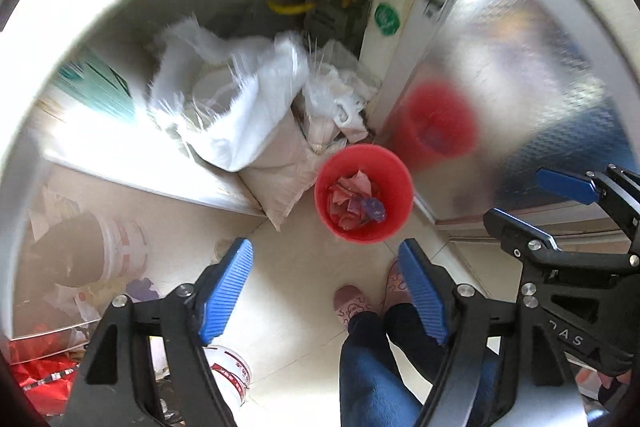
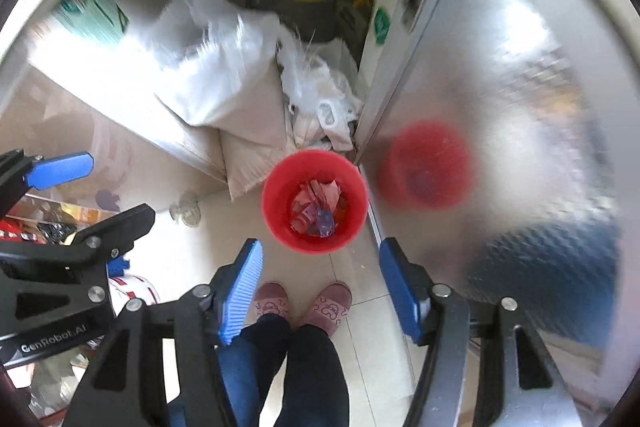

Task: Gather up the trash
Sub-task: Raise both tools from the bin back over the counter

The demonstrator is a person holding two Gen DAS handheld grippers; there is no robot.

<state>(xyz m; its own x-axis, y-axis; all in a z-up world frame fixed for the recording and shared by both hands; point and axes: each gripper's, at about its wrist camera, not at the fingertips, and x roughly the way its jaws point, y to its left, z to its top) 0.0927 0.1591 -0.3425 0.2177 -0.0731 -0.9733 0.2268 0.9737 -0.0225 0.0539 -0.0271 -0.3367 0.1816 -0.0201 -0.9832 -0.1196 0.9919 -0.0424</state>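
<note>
Left wrist view: left gripper (image 1: 326, 259) points nearly straight down at the floor, jaws wide apart w/ nothing between the blue pads. The right gripper (image 1: 532, 201) shows at the right edge of that view, also spread w/ nothing in it; from its own cam the right gripper (image 2: 320, 259) hangs over the tiles, pointing down too. Person's slippers (image 2: 304, 303) and dark trousers sit right below both.

Red bin (image 1: 363, 193) stands on the tile floor, just beside the shiny metal door (image 1: 520, 87), which mirrors it as a red blur. Inside the bin: crumpled pinkish paper scraps and a purple-blue wad (image 1: 374, 209), so the trash is in there. Behind it, white sacks (image 1: 236, 107) piled in the corner, touching or nearly. White bucket w/ red print (image 1: 120, 251) off to the left, contents can't tell.
</note>
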